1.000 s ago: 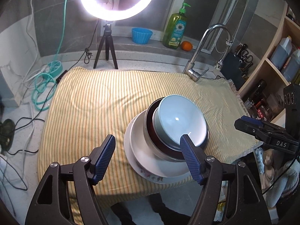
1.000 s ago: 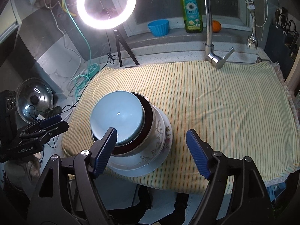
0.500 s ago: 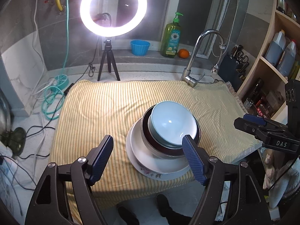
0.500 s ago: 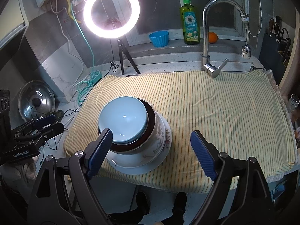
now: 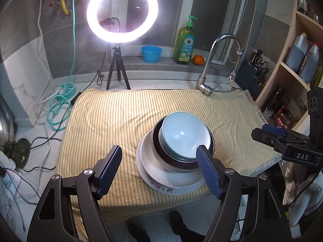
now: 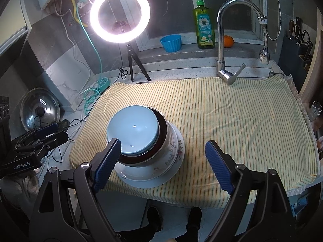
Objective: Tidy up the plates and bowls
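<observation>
- Between the spread fingers of the left gripper sits the stack's near-left side; the jaws hold nothing.
- Equally spread and empty, the right gripper has its left finger overlapping the pale blue bowl.
- That bowl nests in a dark-lined bowl, over a floral bowl and plate, near the striped cloth's front edge.
- "DAS" reads on the right gripper's body in the left view; "GenRobot.AI" on the left gripper's in the right view.
- Only the right view shows the pot lid whole; the shelf bottles appear only in the left.
- Soap bottle label unreadable.
</observation>
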Available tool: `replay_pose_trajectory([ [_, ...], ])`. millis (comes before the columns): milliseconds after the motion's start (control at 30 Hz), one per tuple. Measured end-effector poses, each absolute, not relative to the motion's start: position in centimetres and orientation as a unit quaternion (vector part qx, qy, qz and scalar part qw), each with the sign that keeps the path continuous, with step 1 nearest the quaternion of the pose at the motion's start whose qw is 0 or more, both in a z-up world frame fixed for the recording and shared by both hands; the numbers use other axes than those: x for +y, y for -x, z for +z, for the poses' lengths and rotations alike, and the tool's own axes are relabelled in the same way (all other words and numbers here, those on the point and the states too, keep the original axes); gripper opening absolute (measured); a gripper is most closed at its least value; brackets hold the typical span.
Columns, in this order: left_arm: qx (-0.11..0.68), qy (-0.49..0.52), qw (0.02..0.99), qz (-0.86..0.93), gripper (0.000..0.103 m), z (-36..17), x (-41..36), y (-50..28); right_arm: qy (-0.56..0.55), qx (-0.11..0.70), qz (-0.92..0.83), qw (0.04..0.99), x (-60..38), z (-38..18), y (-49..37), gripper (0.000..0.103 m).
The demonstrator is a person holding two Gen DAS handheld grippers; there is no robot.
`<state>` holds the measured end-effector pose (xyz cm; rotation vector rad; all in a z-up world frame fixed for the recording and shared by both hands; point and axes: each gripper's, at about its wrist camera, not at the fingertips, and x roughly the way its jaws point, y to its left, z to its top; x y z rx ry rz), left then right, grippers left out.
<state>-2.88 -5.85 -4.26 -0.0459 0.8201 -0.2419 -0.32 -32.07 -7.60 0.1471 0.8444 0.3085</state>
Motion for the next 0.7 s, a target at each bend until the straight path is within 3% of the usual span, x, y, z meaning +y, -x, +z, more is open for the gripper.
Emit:
replay_pose_trajectory([
  [700,0.4,0.011,0.911,-0.098,0.076,-4.22,-6.12,2.47,-0.072,0.409,0.141,0.898,-32.17,-7.74,0.31,0.088],
])
